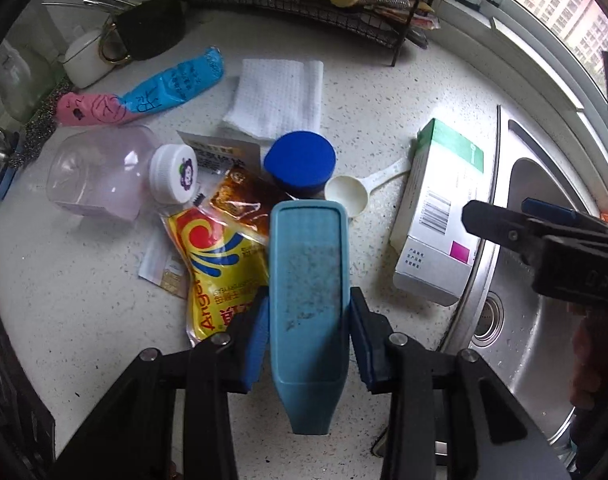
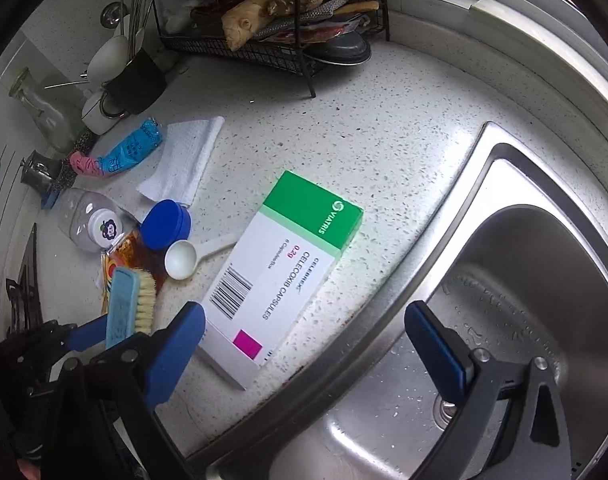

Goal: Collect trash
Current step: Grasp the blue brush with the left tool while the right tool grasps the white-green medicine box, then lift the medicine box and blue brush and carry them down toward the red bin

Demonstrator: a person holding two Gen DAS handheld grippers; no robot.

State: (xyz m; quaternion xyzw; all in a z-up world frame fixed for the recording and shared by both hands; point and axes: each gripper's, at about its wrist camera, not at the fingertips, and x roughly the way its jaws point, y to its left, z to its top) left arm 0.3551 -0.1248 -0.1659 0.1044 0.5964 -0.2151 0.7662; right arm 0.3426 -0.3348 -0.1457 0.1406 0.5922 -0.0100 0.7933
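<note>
My left gripper [image 1: 310,336] points down at the counter, shut on a teal scrubbing brush [image 1: 306,280] whose sides its blue pads [image 1: 259,336] press; the brush [image 2: 121,308] shows pale bristles in the right wrist view. Under and beside it lie a yellow sachet [image 1: 219,264], a brown sauce packet [image 1: 239,200] and a white scoop [image 1: 344,196]. A green-and-white medicine box [image 2: 287,268] lies flat by the sink rim. My right gripper [image 2: 304,316] hangs open above the box's near end, nothing between its fingers [image 2: 175,344].
A blue-lidded jar [image 1: 299,160], a tipped clear bottle [image 1: 103,172], a folded paper towel [image 1: 275,100] and a pink-and-blue wrapper [image 1: 151,92] lie on the speckled counter [image 2: 364,128]. A steel sink [image 2: 524,280] is at right; a wire rack [image 2: 271,52] and cups stand behind.
</note>
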